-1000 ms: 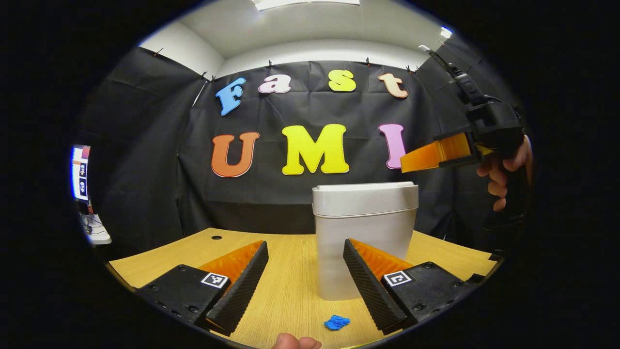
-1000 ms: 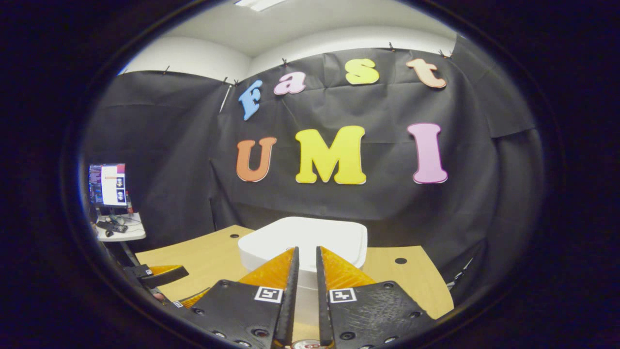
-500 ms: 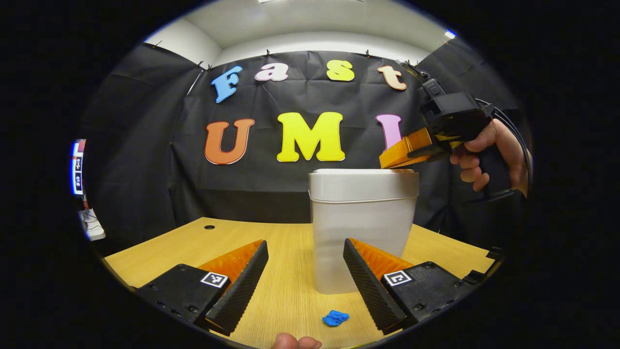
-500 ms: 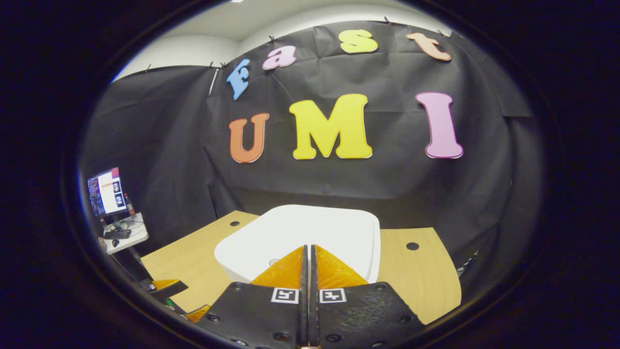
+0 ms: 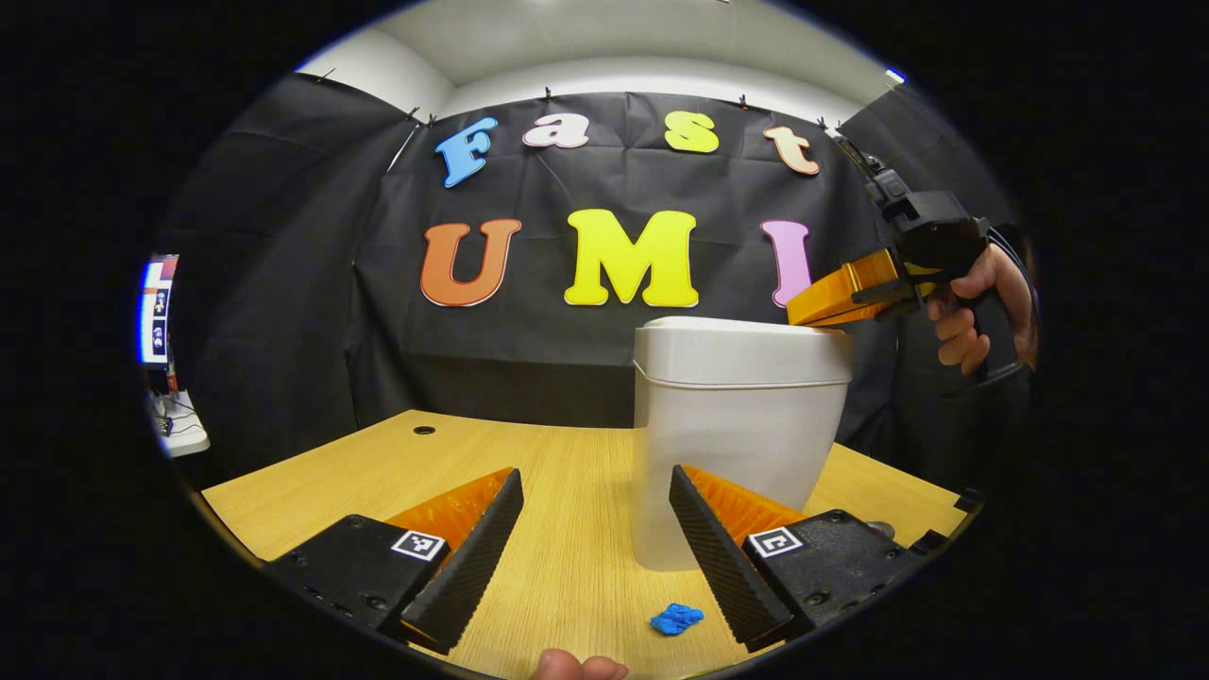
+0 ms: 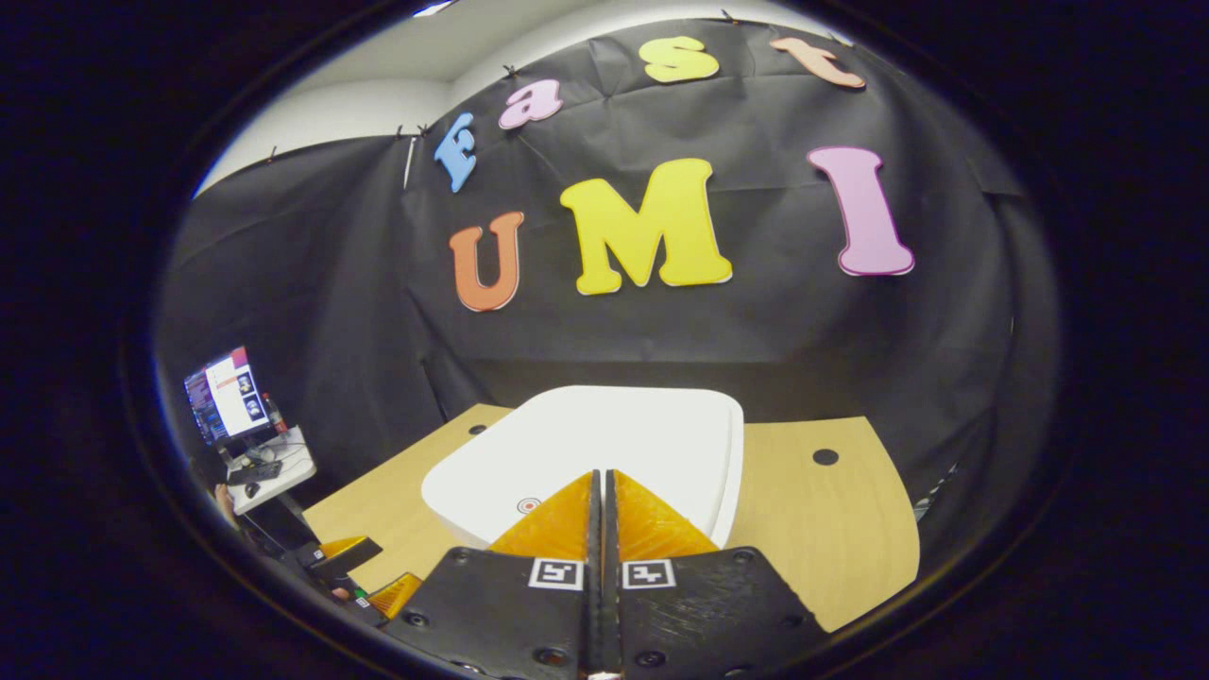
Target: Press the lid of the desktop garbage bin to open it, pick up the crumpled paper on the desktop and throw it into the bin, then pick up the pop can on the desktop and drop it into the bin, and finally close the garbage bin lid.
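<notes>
Two claws: your right claw (image 6: 601, 482), fingers together, tips over the bin lid (image 6: 604, 439). Your left claw (image 5: 595, 491) gapes wide above the surface (image 5: 567, 567), near the crumpled paper (image 5: 676, 619).

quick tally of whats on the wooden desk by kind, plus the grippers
Garbage bin, white, lid down: 1
Crumpled paper, blue: 1
Grippers: 2, the left gripper open low over the desk, the right gripper shut, its tips at the bin's lid
Total: 4
</notes>
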